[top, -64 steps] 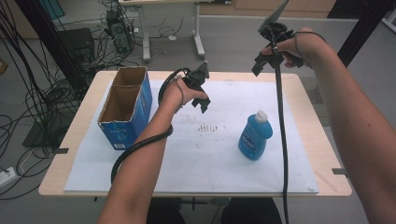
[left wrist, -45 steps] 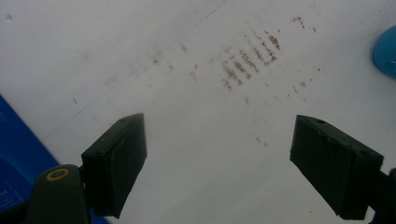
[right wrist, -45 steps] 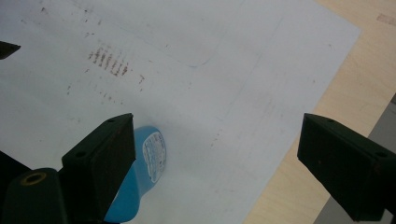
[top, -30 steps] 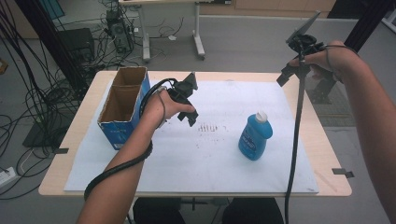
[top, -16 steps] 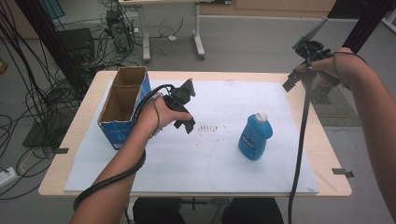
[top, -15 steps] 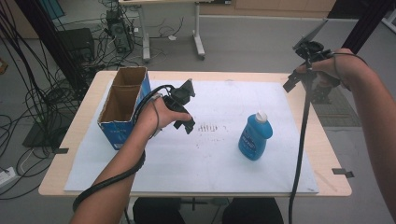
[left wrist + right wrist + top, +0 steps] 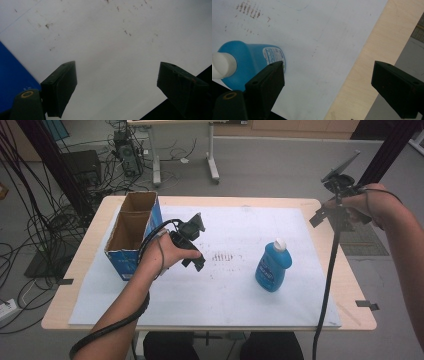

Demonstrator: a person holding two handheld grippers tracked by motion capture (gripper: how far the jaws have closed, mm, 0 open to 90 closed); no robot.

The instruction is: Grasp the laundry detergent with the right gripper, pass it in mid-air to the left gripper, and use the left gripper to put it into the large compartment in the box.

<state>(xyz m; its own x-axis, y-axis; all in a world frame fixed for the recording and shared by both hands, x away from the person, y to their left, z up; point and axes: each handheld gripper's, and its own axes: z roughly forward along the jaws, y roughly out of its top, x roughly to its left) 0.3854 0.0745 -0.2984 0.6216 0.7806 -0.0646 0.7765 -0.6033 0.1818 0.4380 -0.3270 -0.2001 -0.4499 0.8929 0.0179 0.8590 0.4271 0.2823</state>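
Brown cardboard box with blue sides [image 7: 131,235] stands open at the table's left edge, the left gripper [image 7: 196,251] just beside it over the white paper sheet [image 7: 200,295], jaws spread wide and empty. The blue plastic bottle with white cap [image 7: 272,266] stands upright right of centre on the sheet. The right gripper [image 7: 334,195] is held high beyond the table's right edge, well apart from the bottle, jaws wide and empty.

Box [image 7: 131,236] left, bottle [image 7: 272,265] right (both on sheet [image 7: 240,300]).

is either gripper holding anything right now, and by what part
Nothing is held. The left gripper has its jaws wide apart over bare white paper. The right gripper is open too, above the table's edge, apart from the blue bottle.
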